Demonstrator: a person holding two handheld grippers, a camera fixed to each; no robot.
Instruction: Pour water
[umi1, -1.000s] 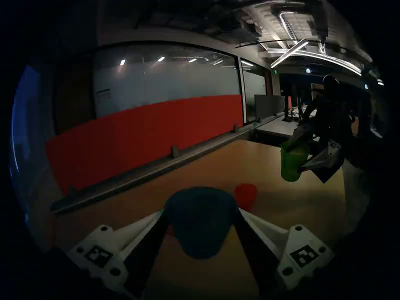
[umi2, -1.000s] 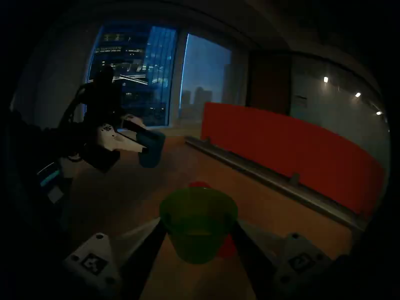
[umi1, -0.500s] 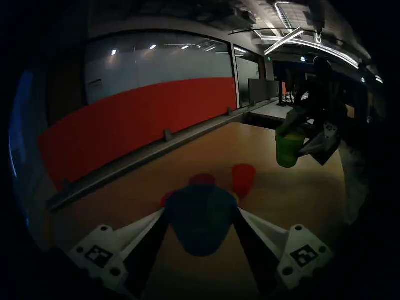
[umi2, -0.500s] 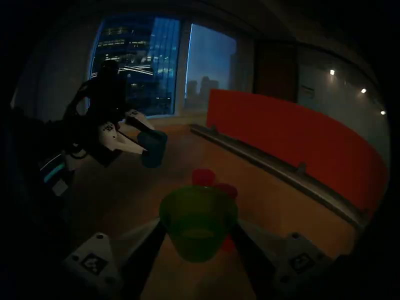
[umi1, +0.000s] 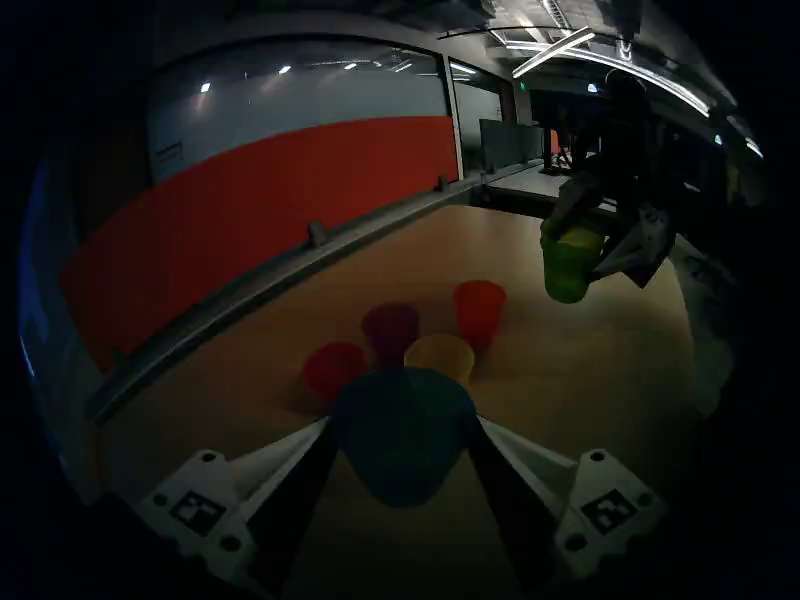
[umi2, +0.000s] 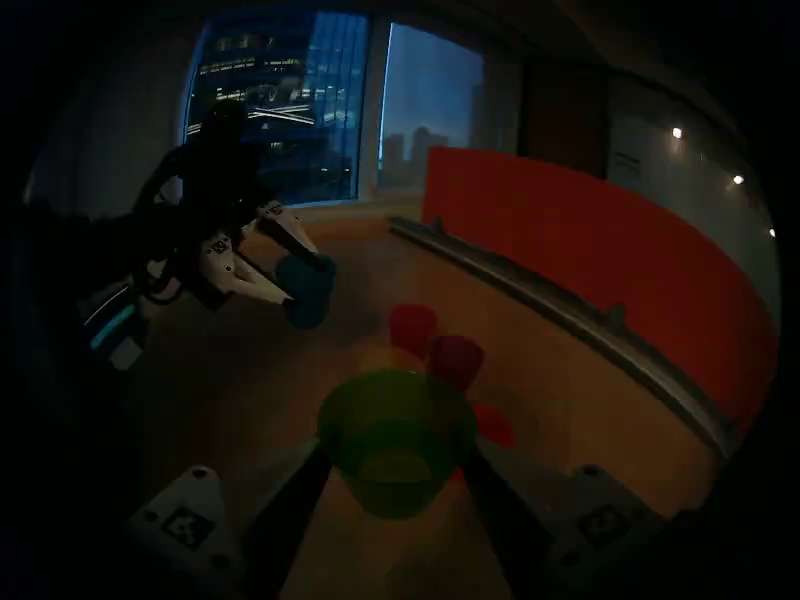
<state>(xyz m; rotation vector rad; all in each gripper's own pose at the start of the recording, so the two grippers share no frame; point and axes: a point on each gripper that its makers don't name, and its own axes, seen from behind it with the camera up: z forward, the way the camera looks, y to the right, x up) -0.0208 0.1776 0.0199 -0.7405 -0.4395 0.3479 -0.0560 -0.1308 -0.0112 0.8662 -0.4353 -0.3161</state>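
Observation:
My left gripper (umi1: 402, 440) is shut on a blue cup (umi1: 402, 430), held above the wooden table (umi1: 560, 370). In the right gripper view that same blue cup (umi2: 306, 288) hangs tilted at the left, in the left gripper (umi2: 290, 285). My right gripper (umi2: 397, 460) is shut on a green cup (umi2: 396, 440) with a little liquid at its bottom. The left gripper view shows the green cup (umi1: 568, 262) far right, tilted, in the right gripper (umi1: 600, 255). On the table stand a red cup (umi1: 479, 312), a maroon cup (umi1: 391, 331), a yellow cup (umi1: 440, 356) and another red cup (umi1: 335, 370).
A red partition (umi1: 250, 210) with a grey rail (umi1: 300, 265) runs along the table's far edge. Dark windows (umi2: 300, 100) with city lights lie behind the left gripper. A person's dark figure (umi2: 215, 170) holds that gripper. The room is dim.
Both views have tipped downward, bringing the group of cups on the table into sight. Each gripper still holds its cup, and both held cups now look more tilted.

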